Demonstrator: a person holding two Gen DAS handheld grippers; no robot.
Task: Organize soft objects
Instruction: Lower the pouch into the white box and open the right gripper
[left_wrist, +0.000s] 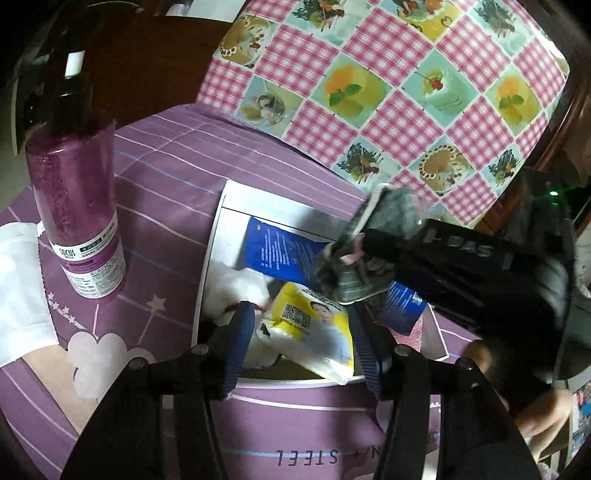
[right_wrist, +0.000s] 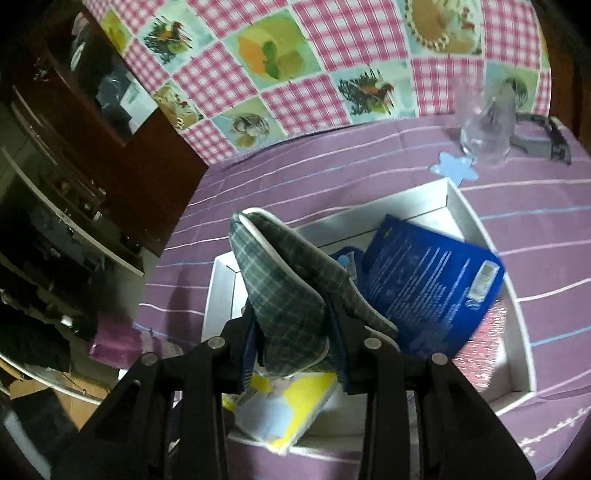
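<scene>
The right gripper (right_wrist: 291, 325) clamps a plaid slipper (right_wrist: 280, 280) over the white box (right_wrist: 480, 229). The left gripper (left_wrist: 301, 343) hangs open above a yellow packet (left_wrist: 317, 332) in the box's near part.

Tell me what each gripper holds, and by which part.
Right gripper holds the plaid slipper by its near end. Left gripper holds nothing; it is open above the box.

The plaid slipper (right_wrist: 284, 291) hides much of the white box (right_wrist: 491, 236) floor; beside that box, the clear glass (right_wrist: 487, 136) is smeared, and the right claw (left_wrist: 343, 266) is motion-blurred above it.
</scene>
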